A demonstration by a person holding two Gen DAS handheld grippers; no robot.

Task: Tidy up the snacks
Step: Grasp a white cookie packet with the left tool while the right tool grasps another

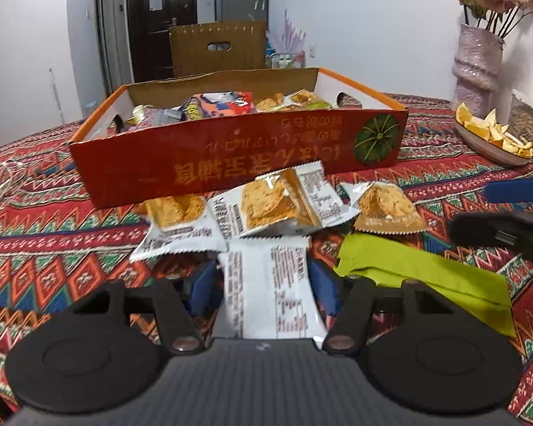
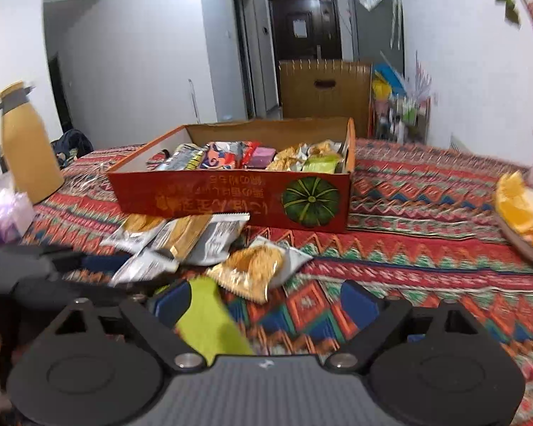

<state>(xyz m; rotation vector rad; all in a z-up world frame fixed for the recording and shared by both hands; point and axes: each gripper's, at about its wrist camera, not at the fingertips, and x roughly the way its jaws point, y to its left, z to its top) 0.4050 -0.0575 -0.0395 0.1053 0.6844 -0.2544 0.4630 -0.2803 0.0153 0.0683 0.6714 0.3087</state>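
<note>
A red cardboard box (image 1: 238, 149) stands on the patterned tablecloth and holds several snack packets; it also shows in the right wrist view (image 2: 231, 198). Loose cracker packets (image 1: 266, 202) lie in front of it. My left gripper (image 1: 264, 284) has its jaws around a white packet (image 1: 270, 284), touching both sides. A green packet (image 1: 423, 280) lies to its right. My right gripper (image 2: 266, 305) is open over the cloth; the green packet (image 2: 209, 319) lies against its left finger. A gold cracker packet (image 2: 256, 266) lies just ahead.
A dish of orange slices (image 1: 494, 135) and a vase with flowers (image 1: 476, 64) stand at the right. A yellow thermos jug (image 2: 25, 142) stands at the far left. A wooden crate (image 2: 323, 88) stands beyond the table.
</note>
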